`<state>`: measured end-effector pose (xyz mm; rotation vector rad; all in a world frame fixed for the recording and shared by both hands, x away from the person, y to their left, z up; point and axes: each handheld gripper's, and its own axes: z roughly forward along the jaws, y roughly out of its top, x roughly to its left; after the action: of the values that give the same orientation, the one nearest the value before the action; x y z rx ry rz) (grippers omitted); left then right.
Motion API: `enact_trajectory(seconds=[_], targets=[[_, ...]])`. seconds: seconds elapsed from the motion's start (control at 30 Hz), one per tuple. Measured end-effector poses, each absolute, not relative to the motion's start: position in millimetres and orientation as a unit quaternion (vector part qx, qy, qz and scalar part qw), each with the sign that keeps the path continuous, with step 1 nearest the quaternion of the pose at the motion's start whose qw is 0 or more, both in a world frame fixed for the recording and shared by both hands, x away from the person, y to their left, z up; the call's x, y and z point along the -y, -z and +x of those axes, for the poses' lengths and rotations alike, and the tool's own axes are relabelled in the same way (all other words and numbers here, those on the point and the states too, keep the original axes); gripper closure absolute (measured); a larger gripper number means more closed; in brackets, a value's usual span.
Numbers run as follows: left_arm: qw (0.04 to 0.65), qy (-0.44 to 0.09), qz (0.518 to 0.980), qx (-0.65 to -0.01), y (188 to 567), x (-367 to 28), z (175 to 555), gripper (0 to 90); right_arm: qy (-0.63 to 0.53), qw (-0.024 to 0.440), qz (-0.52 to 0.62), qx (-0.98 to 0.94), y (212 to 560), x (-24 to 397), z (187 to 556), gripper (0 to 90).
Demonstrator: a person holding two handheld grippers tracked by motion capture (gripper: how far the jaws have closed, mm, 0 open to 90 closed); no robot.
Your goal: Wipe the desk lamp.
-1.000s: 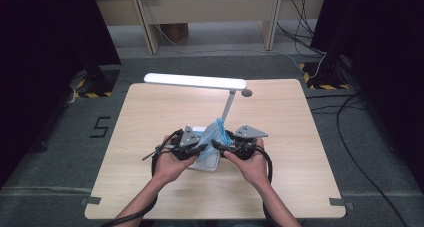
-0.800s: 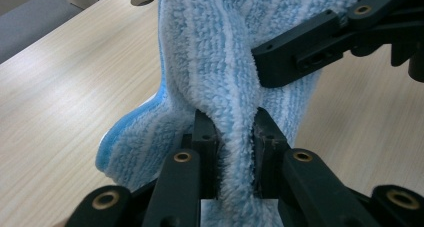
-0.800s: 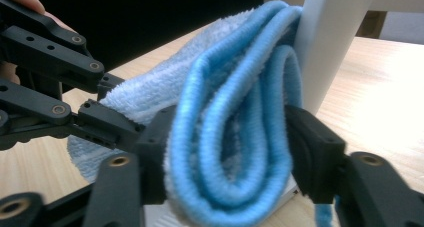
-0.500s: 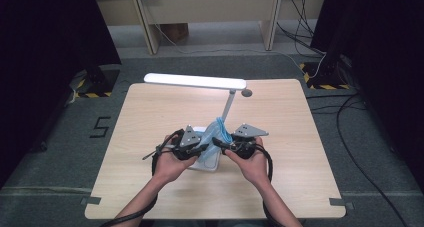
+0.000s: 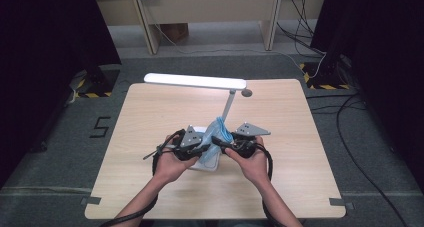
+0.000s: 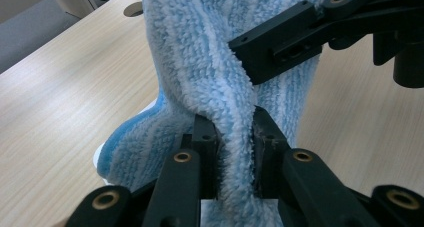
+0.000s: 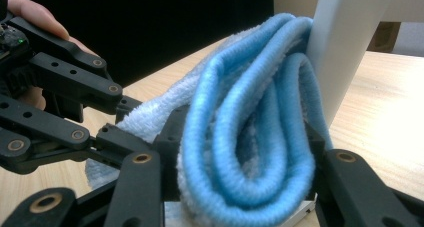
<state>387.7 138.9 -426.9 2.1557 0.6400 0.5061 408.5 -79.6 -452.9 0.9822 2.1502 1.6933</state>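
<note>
Both my tongs pinch one soft blue-and-white cloth (image 5: 216, 135), bunched at the table's (image 5: 150, 112) near middle beside the lamp (image 5: 227, 104): left gripper (image 6: 235, 152) clamps a thin fold, right gripper (image 7: 240, 152), just closing, squeezes its thick edge; I judge it light, limp, best gripped at hems

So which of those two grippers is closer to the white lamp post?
The right. The right gripper holds the blue cloth right beside the lamp post, just below its foot. The left gripper grips the same cloth farther to the left.
</note>
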Motion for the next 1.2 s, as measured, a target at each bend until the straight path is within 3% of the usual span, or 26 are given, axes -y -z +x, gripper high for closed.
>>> enact_trajectory(seconds=[0.13, 0.4, 0.67, 0.8, 1.2], targets=[[0.408, -0.202, 0.850, -0.264, 425.7, -140.1, 388.3, 75.9, -0.582, 0.116, 0.339, -0.730, 452.9, 80.3, 406.9, 53.6], [0.401, -0.205, 0.858, -0.245, 427.3, -136.1, 385.8, 75.9, -0.585, 0.124, 0.344, -0.724, 448.5, 80.7, 405.6, 41.5], [0.408, -0.200, 0.857, -0.244, 427.3, -136.4, 385.9, 75.9, -0.589, 0.105, 0.355, -0.718, 450.9, 81.2, 409.6, 40.3], [0.408, -0.200, 0.858, -0.241, 427.7, -135.8, 385.0, 75.8, -0.592, 0.099, 0.355, -0.717, 449.0, 81.9, 409.7, 45.0], [0.413, -0.197, 0.857, -0.236, 428.0, -134.1, 384.0, 75.8, -0.604, 0.076, 0.341, -0.717, 447.2, 82.9, 407.6, 74.0]])
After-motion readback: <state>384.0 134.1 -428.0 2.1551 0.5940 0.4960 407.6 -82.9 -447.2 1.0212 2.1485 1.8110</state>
